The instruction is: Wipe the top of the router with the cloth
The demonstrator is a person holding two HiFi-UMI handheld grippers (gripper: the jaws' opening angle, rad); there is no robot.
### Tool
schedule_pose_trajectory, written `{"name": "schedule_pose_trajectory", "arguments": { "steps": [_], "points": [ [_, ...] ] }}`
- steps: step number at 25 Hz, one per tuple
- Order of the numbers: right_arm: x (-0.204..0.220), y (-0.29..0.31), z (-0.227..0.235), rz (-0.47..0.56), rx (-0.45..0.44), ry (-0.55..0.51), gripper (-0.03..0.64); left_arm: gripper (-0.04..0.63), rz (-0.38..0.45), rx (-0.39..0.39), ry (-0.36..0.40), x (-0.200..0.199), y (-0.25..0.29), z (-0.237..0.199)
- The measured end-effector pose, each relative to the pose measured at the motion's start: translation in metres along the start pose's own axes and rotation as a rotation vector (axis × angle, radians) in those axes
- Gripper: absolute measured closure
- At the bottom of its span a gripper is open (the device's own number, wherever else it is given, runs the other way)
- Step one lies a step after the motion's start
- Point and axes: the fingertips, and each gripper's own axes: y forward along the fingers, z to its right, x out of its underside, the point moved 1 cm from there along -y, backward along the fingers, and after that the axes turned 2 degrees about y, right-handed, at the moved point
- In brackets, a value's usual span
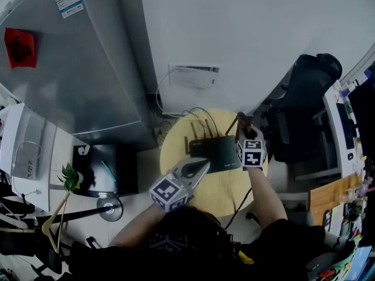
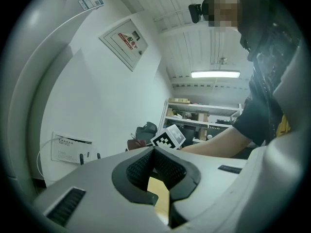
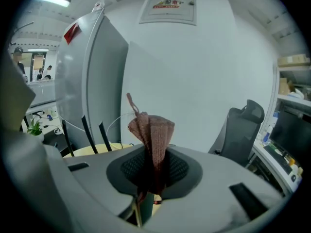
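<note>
The right claw (image 1: 242, 127) is clamped on a reddish-brown cloth (image 3: 152, 129), held over the back right corner of the black router (image 1: 214, 151). The router sits on a round yellow surface (image 1: 218, 196). The left claw (image 1: 201, 166), pinched together and empty, hovers at the router's front left edge.

A: What is the cloth (image 3: 151, 130) like?
B: Rough and woven, not shiny.
A: And the router (image 1: 217, 151)?
B: Black plastic, smooth and dull. The table (image 1: 217, 189) top looks smooth too. The fridge (image 1: 88, 81) looks like grey metal with a soft shine.
</note>
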Motion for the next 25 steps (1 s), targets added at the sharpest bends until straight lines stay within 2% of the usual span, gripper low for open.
{"name": "schedule_pose_trajectory", "arguments": {
  "steps": [2, 4, 5, 9, 11, 19, 23, 25],
  "points": [
    [0.002, -0.006, 0.013, 0.015, 0.014, 0.040, 0.554, 0.603, -0.008, 0.000, 0.002, 0.001, 0.001, 0.001],
    [0.018, -0.001, 0.026, -0.029, 0.006, 0.094, 0.554, 0.603, -0.030, -0.007, -0.001, 0.005, 0.000, 0.001],
    [0.031, 0.005, 0.029, -0.076, -0.025, 0.129, 0.554, 0.603, -0.034, -0.013, -0.006, 0.008, -0.001, 0.001],
    [0.079, 0.037, 0.010, -0.296, -0.256, 0.360, 0.554, 0.603, -0.041, -0.062, -0.022, 0.012, -0.006, -0.008],
    [0.094, 0.053, 0.005, -0.346, -0.277, 0.433, 0.554, 0.603, -0.053, -0.090, -0.022, 0.015, -0.011, -0.014],
    [0.126, 0.095, -0.004, -0.477, -0.269, 0.392, 0.554, 0.603, -0.067, -0.164, -0.016, 0.022, -0.022, -0.032],
    [0.136, 0.106, -0.010, -0.520, -0.254, 0.330, 0.554, 0.603, -0.073, -0.176, -0.029, 0.024, -0.021, -0.034],
    [0.135, 0.108, -0.014, -0.512, -0.280, 0.354, 0.554, 0.603, -0.078, -0.168, -0.027, 0.025, -0.019, -0.034]
  ]
}}
